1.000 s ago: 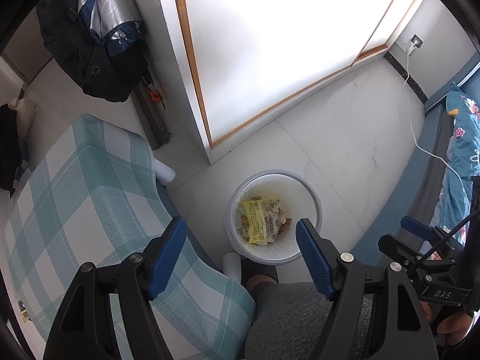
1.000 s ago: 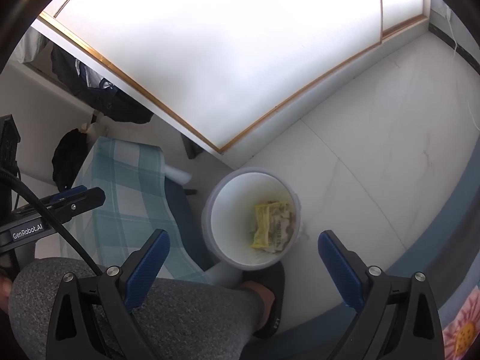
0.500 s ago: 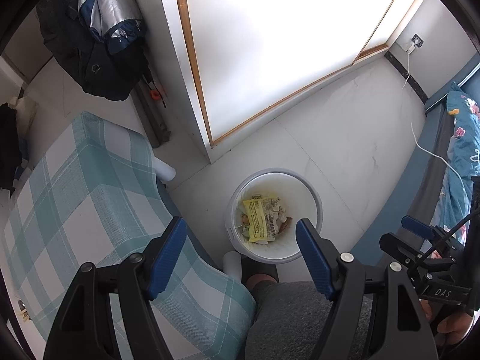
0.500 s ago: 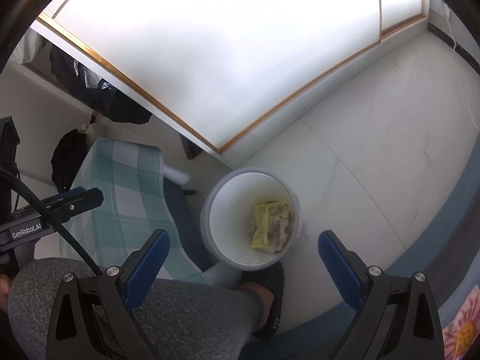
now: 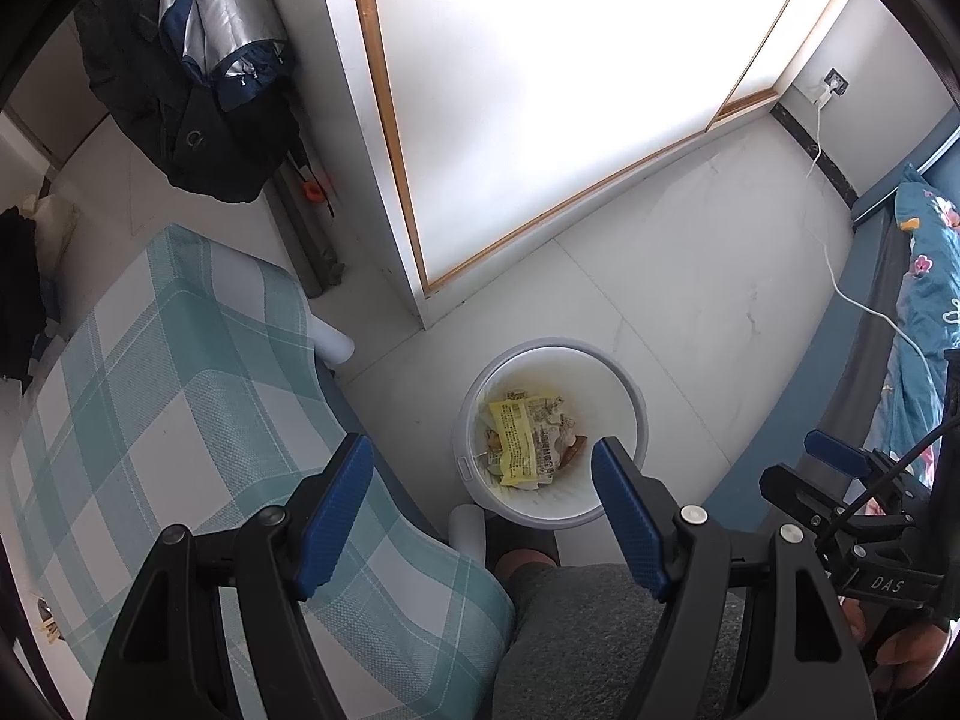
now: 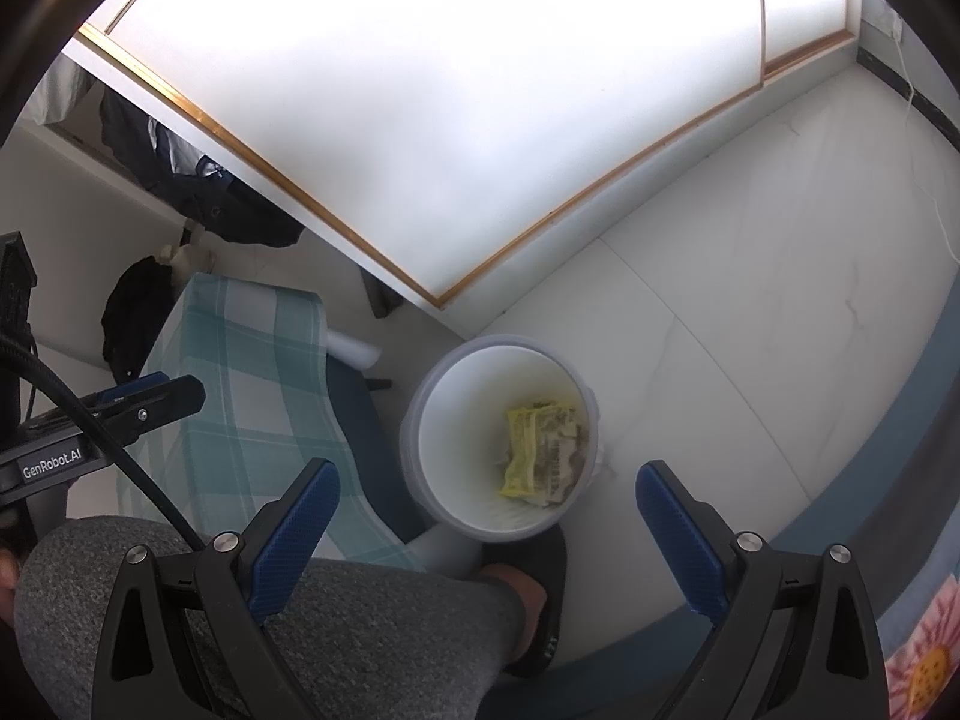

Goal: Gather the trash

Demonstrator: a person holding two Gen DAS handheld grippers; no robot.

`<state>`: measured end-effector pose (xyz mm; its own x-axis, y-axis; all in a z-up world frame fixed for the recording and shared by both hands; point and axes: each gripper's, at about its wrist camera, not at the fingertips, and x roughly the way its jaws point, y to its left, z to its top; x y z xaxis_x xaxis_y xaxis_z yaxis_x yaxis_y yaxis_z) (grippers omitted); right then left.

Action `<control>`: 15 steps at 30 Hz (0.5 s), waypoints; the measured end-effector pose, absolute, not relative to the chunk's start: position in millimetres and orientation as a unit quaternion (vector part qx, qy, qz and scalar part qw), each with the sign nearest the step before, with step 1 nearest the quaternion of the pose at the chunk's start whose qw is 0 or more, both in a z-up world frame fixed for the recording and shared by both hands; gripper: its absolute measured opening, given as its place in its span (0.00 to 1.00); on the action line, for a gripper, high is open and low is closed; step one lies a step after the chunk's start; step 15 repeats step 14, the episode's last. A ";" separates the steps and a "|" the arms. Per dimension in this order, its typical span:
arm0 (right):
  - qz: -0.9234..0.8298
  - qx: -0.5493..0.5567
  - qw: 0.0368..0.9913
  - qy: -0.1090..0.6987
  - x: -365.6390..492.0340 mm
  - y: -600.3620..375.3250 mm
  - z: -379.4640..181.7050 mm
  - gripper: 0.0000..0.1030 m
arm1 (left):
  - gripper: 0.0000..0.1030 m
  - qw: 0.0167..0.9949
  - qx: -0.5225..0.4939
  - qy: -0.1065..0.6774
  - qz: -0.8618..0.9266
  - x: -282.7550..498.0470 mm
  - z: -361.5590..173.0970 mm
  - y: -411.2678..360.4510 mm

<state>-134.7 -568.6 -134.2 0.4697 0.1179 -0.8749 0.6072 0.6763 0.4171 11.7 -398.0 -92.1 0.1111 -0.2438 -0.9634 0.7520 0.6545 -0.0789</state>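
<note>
Pale tiled floor [image 5: 708, 300] under a bright glass door with a thin wooden frame [image 5: 540, 60].

Straight ahead of both grippers, low down on that floor: a white bin [image 5: 627, 387], upright and uncovered. Inside at the bottom, a heap of trash [image 5: 531, 441] with a yellow wrapper [image 5: 513, 441] on top and crumpled printed packets beside it, all well below the rim. Same bin [image 6: 426, 420] and same yellow wrapper [image 6: 522, 450] in the right wrist view.

Left gripper [image 5: 480, 507] above the bin, released, blue pads [image 5: 333, 507] wide apart and empty, bin opening showing between them. Right gripper [image 6: 486, 534] likewise spread wide with nothing in it, bin ahead between the fingers.

Just behind the bin, nearest the grippers: a foot in a black slipper [image 6: 537, 594] touching or almost touching the bin's base, and a grey trouser leg [image 6: 336, 630].

Left of the left gripper, partly under its left finger: a table in a teal checked cloth [image 5: 150, 420].

Far ahead to the left: dark jackets [image 5: 192, 96] hanging by the wall. Far right: a bed with a blue flowered cover [image 5: 924, 324] and a white cable [image 5: 840, 276] trailing across the floor.
</note>
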 end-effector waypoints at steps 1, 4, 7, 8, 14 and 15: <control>-0.158 0.370 0.773 0.490 -134.4 -568.4 -134.3 0.97 | 0.70 0.710 0.223 0.568 -0.350 12.1 -92.3 -397.8; -0.158 0.368 0.774 0.491 -133.9 -568.0 -134.7 0.97 | 0.70 0.711 0.222 0.569 -0.350 12.7 -92.3 -397.2; -0.157 0.369 0.773 0.491 -133.5 -568.0 -135.8 0.97 | 0.70 0.714 0.221 0.558 -0.360 10.3 -89.0 -397.0; -0.157 0.369 0.773 0.492 -133.2 -568.1 -136.0 0.97 | 0.70 0.716 0.224 0.554 -0.361 9.4 -87.8 -397.2; -0.156 0.365 0.774 0.494 -131.6 -567.1 -136.4 0.97 | 0.70 0.722 0.221 0.546 -0.362 9.9 -86.3 -396.8; -0.156 0.365 0.774 0.494 -131.6 -567.1 -136.4 0.97 | 0.70 0.722 0.221 0.546 -0.362 9.9 -86.3 -396.8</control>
